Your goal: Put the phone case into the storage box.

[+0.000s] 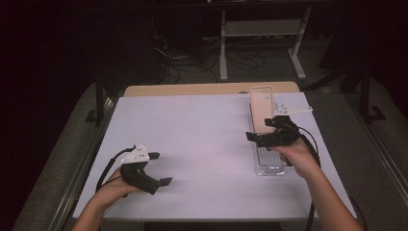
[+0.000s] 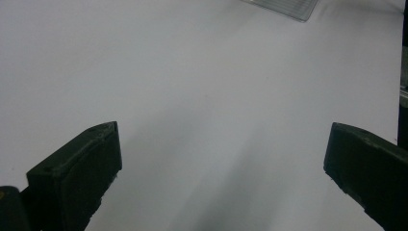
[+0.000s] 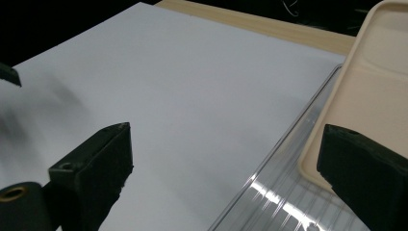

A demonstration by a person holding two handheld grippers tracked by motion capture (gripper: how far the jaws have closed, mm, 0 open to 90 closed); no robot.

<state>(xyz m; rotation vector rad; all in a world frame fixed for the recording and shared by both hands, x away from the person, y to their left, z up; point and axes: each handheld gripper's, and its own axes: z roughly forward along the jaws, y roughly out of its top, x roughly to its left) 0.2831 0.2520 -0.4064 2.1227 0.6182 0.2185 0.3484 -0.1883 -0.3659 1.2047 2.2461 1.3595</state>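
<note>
Your right gripper (image 1: pixel 270 131), jaws wide, hovers beside the phone case (image 1: pixel 262 109), probably leaning in the clear tray (image 1: pixel 269 163); its long axis runs away from you.

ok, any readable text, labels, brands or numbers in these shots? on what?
None can be read.
Phone case: plain beige back, no print shows.
Clear tray: glare stripes, no label.
White sheet on the table: blank.
Left tongs and right tongs: black jaws and grey plates with no markings sharp enough to read.
</note>
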